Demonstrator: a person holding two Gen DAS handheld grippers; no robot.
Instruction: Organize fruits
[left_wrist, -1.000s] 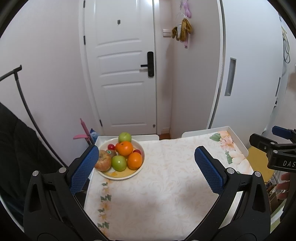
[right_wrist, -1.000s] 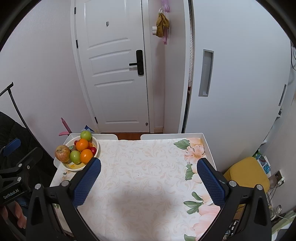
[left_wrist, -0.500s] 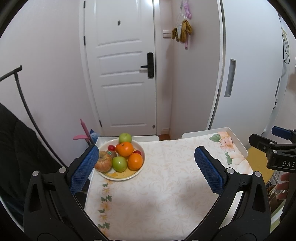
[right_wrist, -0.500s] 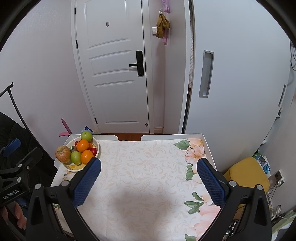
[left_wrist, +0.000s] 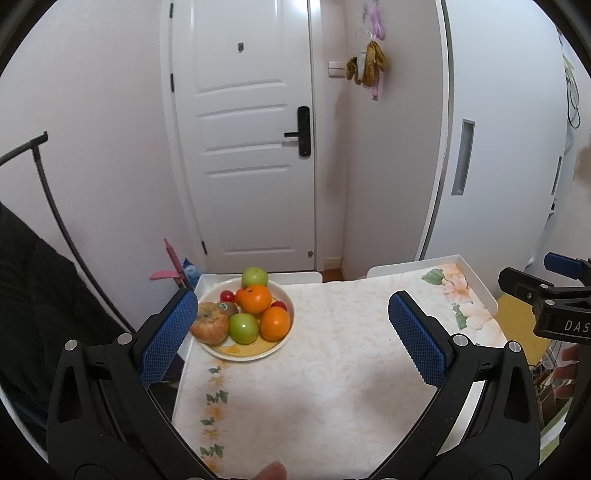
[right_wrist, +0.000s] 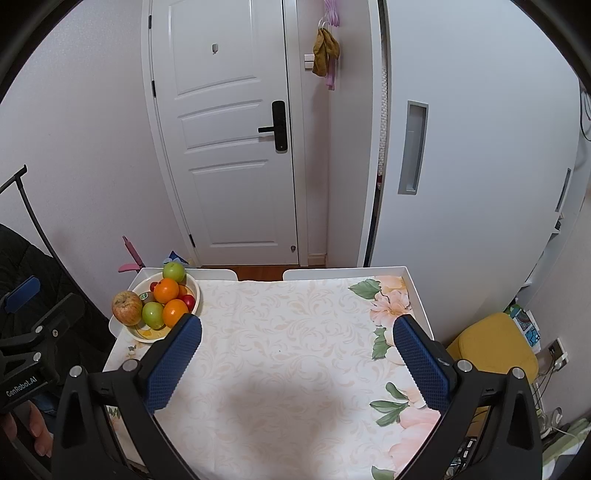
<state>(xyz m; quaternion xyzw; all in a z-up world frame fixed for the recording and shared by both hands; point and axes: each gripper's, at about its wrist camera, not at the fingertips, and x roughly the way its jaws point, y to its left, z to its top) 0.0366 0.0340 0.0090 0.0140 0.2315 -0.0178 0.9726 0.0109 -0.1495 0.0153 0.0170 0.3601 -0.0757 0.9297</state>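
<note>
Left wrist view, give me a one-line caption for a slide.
Open left gripper hovers above a floral-clothed table, facing a plate piled with apples, oranges and small red fruits.

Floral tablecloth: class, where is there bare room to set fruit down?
Bare: the cloth's whole middle and right side to the flower print. Crowded: the far-left corner, where the white fruit bowl sits heaped.
</note>
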